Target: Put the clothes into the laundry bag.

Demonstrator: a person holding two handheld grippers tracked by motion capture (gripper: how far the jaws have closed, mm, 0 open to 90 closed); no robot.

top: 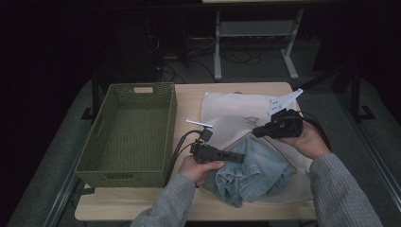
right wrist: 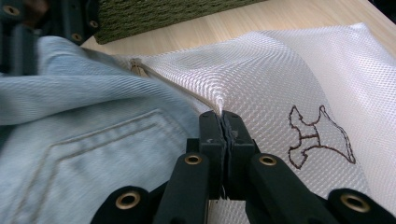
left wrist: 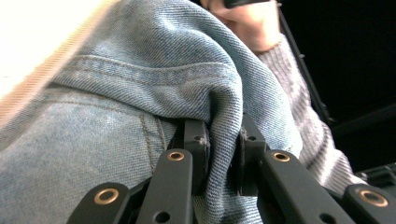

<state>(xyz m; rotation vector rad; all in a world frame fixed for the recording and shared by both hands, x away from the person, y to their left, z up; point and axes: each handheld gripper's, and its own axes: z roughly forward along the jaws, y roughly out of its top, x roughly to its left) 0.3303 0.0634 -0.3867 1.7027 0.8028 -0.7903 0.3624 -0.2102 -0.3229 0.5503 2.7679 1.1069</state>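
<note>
- A woven olive-green rectangular basket (top: 126, 135) stands on the left half of the light wooden table (top: 189, 97), with its long axis running from the near edge to the far edge; nothing can be seen lying in it.
- The left gripper (top: 236, 157) comes next, near the middle of the table's near edge. Its jaws are nearly closed and pinch a fold of the crumpled pale-blue denim garment (top: 253, 172); in the left gripper view the cloth (left wrist: 140, 102) bulges up between and over the two pads.
- The denim lies just to the right of that gripper, towards the near right corner, heaped half inside the mouth of the white mesh laundry bag (top: 231, 106). The bag is spread flat from the denim back to the far right edge.
- The right gripper (top: 257, 130) is farthest right, beyond the denim. Its jaws are pressed together on the zippered rim of the bag (right wrist: 280, 70), holding the mouth lifted above the garment (right wrist: 84, 140).
- What the coming move turns on, as I judge it: the bag's opening lies beyond and to the right of the left gripper, so the denim must be pushed away from the near edge, under the rim the right gripper holds up. The left hand is the nearer to the denim.
</note>
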